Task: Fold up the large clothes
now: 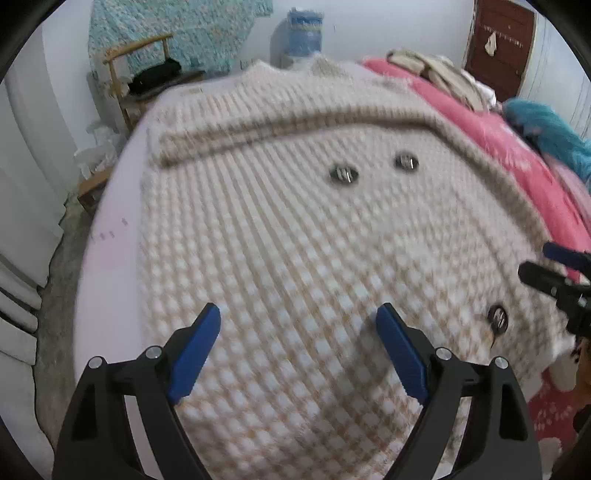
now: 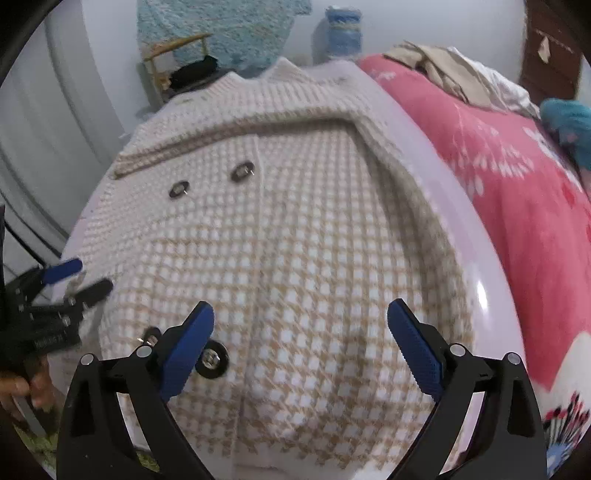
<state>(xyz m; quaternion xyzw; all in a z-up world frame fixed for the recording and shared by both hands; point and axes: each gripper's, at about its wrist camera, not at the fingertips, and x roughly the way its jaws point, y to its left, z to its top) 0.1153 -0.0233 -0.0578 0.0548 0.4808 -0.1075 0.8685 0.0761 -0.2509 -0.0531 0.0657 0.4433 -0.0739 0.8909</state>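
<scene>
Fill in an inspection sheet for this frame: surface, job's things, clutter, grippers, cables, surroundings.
Surface: pale work surface on a bed.
Job's things: houndstooth coat spread flat, dark buttons showing, sleeve folded across.
Clutter: pink quilt, beige clothes, teal fabric.
Grippers: left gripper and right gripper both open, nothing between their fingers.
Cables: nothing seen.
Surroundings: wooden chair, hanging turquoise blanket, brown door.

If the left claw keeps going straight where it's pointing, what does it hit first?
Most likely the checked coat spread under the open left claw; nothing else shows between its fingers, though depth is hard to judge.
</scene>
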